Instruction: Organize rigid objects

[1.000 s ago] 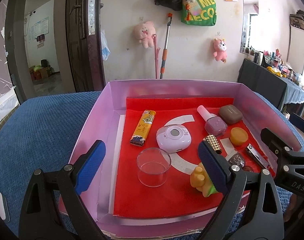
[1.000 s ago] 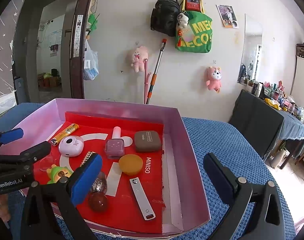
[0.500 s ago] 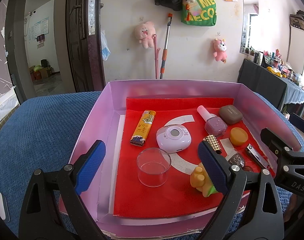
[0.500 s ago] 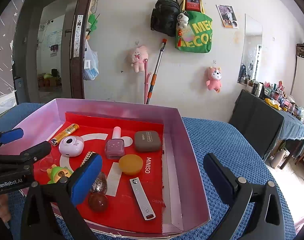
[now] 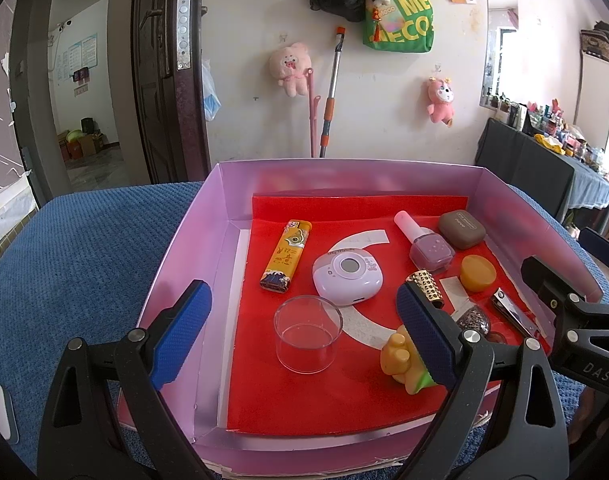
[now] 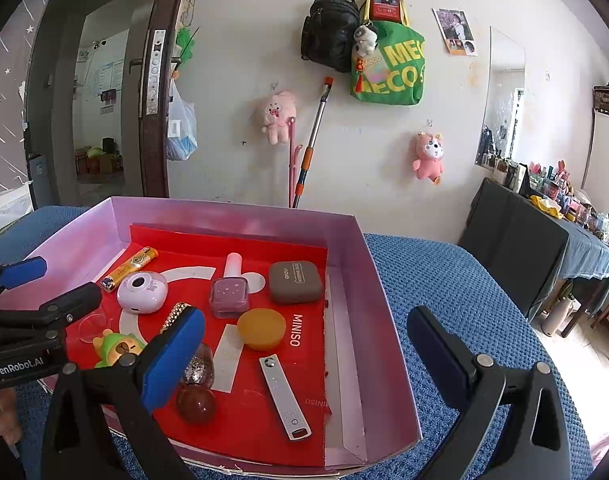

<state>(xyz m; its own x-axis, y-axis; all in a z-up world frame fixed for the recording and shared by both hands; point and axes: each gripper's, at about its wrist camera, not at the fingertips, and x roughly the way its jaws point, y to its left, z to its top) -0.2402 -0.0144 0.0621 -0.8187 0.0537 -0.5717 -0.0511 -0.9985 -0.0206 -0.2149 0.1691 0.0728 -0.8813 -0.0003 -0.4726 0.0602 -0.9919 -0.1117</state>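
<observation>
Both claws spread wide, empty, at the pink box.
Risk: toppling clear cup beside yellow-green toy when left claw or right claw closes.

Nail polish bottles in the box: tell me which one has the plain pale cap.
The lilac square bottle lying beside the brown case; the glittery bottle has a studded gold cap.

Right claw spread wide, empty, over pink box near edge; nail clipper below.
</observation>
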